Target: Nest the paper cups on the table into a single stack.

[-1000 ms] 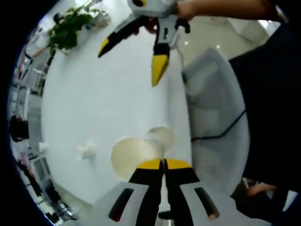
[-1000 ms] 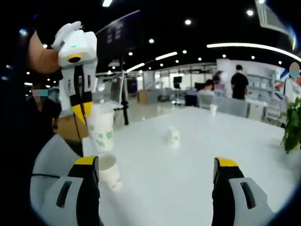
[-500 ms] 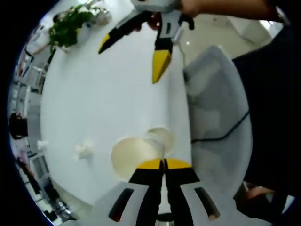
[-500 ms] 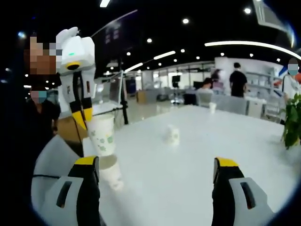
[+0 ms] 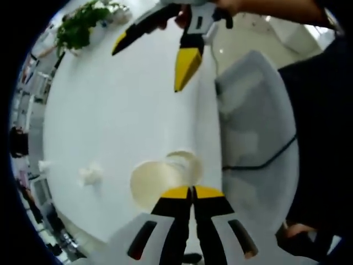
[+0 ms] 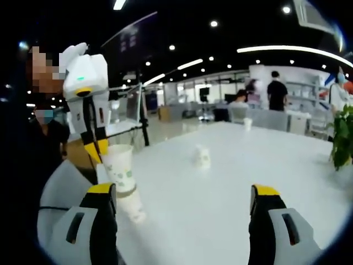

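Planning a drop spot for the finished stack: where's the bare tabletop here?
Free: the broad white table between the right claw and the small crumpled white paper cup, and beyond toward the green plant. Crowded: the near-left edge, where the left claw holds a white green-patterned paper cup over another.

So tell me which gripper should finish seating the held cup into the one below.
Left gripper: it is shut on the held cup, directly over the lower cup. Right gripper is open, holding nothing.
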